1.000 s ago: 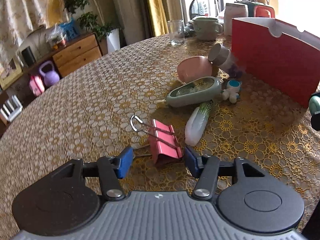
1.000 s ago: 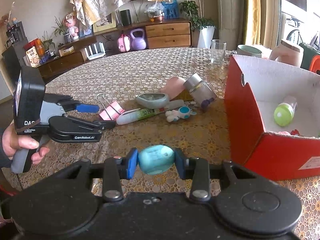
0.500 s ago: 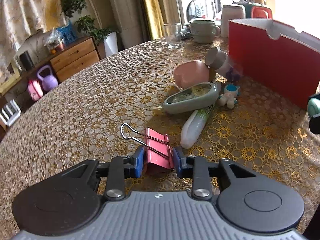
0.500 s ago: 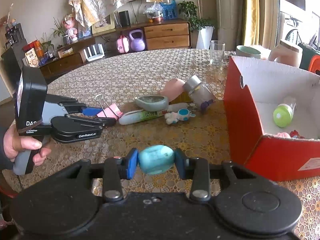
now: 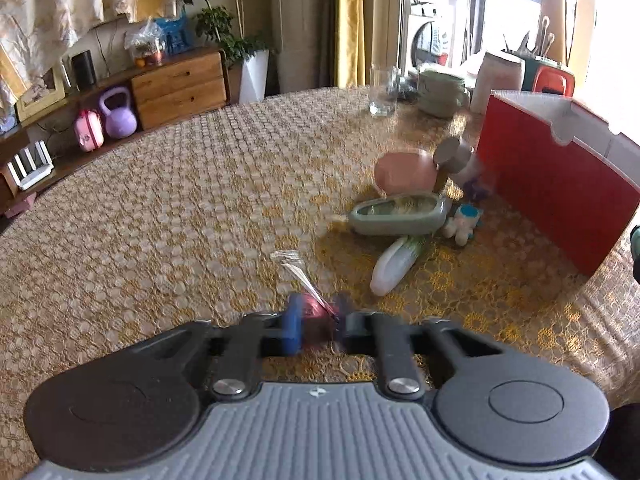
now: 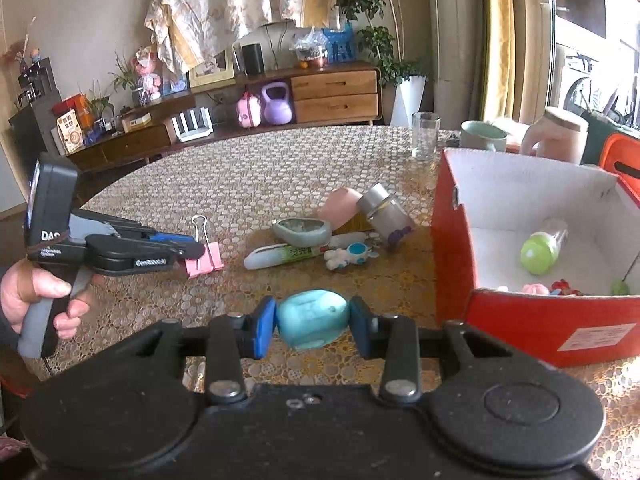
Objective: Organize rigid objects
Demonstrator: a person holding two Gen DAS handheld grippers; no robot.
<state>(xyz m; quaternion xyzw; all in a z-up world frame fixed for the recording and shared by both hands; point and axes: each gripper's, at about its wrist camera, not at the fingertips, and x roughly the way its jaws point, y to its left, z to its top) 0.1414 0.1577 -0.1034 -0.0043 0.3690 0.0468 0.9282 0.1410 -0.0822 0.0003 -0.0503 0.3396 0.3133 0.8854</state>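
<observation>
In the left wrist view, we see the left gripper with its jaws having just closed; they now pinch the pink binder clip, whose wire handle sticks forward over the surface. The frame is blurred, so we cannot tell whether the clip has cleared the surface. Beyond it lie a white tube, a grey-green case, a small white and blue figure, a pink bowl and a tipped jar, all close together near the side wall of the red box. In the right wrist view, the right gripper stands partly open, its pads pressing on both sides of a light blue rounded object held above the surface just beside the red box. The box interior already holds a bottle with a green cap and a few small items at its near wall. To the left in this view, a hand squeezes the handle of the left gripper, with the binder clip at its tip. We judge the step in hand to be pickup: both grippers are loaded. The next move calls for carrying each item over the box rim, and opening the jaws only once above the interior.
</observation>
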